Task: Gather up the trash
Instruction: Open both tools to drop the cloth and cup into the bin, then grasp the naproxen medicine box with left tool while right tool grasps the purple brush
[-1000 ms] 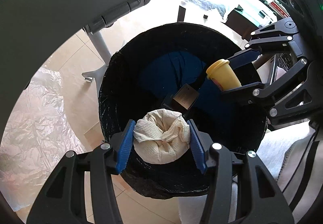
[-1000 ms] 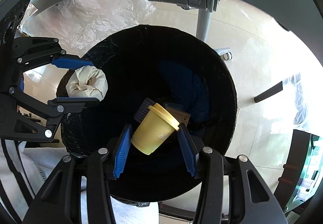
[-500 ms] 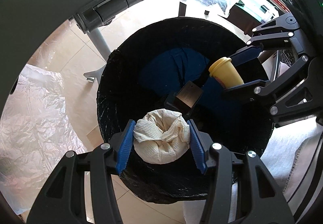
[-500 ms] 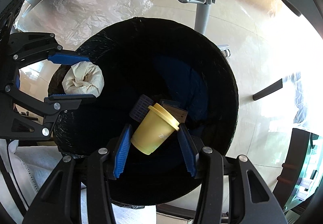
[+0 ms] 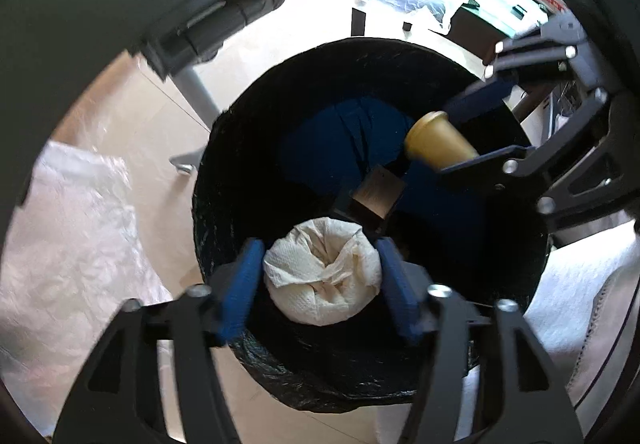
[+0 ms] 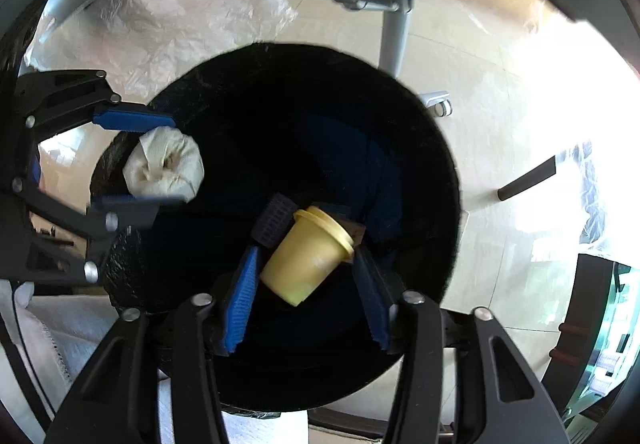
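Both sets of tongs point down into the bin (image 5: 224,180), a round tub lined with a crinkly, glossy black bag. At its bottom lie a dark blue crumpled sheet (image 5: 344,148), a small brown box (image 5: 378,194) and a ribbed dark piece (image 6: 274,220).

The left tongs (image 5: 320,284) are opening, their blue ridged pads (image 5: 240,288) easing away from a wad of white paper towel (image 5: 324,280), soft, dimpled and twisted to a knot; it sits between them, right over the near rim.

The right tongs (image 6: 308,284) are opening too, and there's a clear gap on either side of the yellow plastic cup (image 6: 308,260), smooth, tapered and lidded, tilted between the pads above the bin's middle.

Pale floor tiles (image 6: 472,76) and rumpled clear plastic sheeting (image 5: 60,236) surround the bin.
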A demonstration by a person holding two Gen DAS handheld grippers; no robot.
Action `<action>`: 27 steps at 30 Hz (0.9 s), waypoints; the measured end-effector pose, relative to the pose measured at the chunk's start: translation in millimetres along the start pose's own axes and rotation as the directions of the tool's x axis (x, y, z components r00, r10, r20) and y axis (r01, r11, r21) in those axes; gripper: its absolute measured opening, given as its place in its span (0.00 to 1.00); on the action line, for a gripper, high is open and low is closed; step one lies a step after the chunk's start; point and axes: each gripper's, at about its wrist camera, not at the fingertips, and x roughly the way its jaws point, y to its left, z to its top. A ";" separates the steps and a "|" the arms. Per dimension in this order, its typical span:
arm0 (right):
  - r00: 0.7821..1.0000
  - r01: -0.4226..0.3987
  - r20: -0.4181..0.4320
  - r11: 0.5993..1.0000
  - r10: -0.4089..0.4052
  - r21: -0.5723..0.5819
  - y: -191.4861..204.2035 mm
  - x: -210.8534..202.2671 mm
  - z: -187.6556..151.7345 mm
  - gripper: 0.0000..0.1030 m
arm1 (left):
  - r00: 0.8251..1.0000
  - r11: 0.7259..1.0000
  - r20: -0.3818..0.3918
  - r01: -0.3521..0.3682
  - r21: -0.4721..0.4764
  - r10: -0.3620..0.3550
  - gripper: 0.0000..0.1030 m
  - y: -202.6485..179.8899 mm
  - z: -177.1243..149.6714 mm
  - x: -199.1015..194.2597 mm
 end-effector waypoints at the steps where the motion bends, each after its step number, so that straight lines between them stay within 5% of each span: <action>1: 1.000 -0.003 0.009 1.000 0.002 0.012 -2.9 -3.4 -1.4 0.66 | 1.000 1.000 0.004 -0.001 0.002 0.001 0.65 -0.3 -0.3 -1.1; 6: 0.999 0.005 0.037 1.000 -0.006 0.027 -11.0 -28.0 -10.5 0.67 | 0.999 0.999 0.030 -0.012 -0.036 0.013 0.65 5.2 -4.9 -17.8; 11: 0.989 0.002 0.147 0.998 -0.011 0.063 -18.2 -90.9 -18.9 0.71 | 0.987 0.994 0.161 0.013 -0.110 0.005 0.72 17.3 -7.3 -86.6; 15: 0.955 0.008 0.297 0.998 -0.027 0.065 -17.2 -155.1 -7.3 0.83 | 0.934 0.992 0.355 -0.007 -0.125 0.051 0.97 28.5 0.3 -160.5; 17: 0.922 0.040 0.382 0.997 -0.061 0.065 -17.1 -181.1 6.3 0.94 | 0.896 0.989 0.431 -0.051 -0.136 0.106 0.99 38.0 9.5 -184.2; 21: 0.848 0.096 0.515 0.992 -0.125 0.084 -20.6 -201.9 46.0 0.96 | 0.856 0.967 0.459 -0.163 -0.198 0.238 0.99 66.3 37.1 -186.6; 27: 0.883 0.050 0.454 0.986 -0.118 0.159 -24.7 -164.2 107.0 0.96 | 0.871 0.952 0.399 -0.215 -0.217 0.288 0.99 104.3 61.8 -150.7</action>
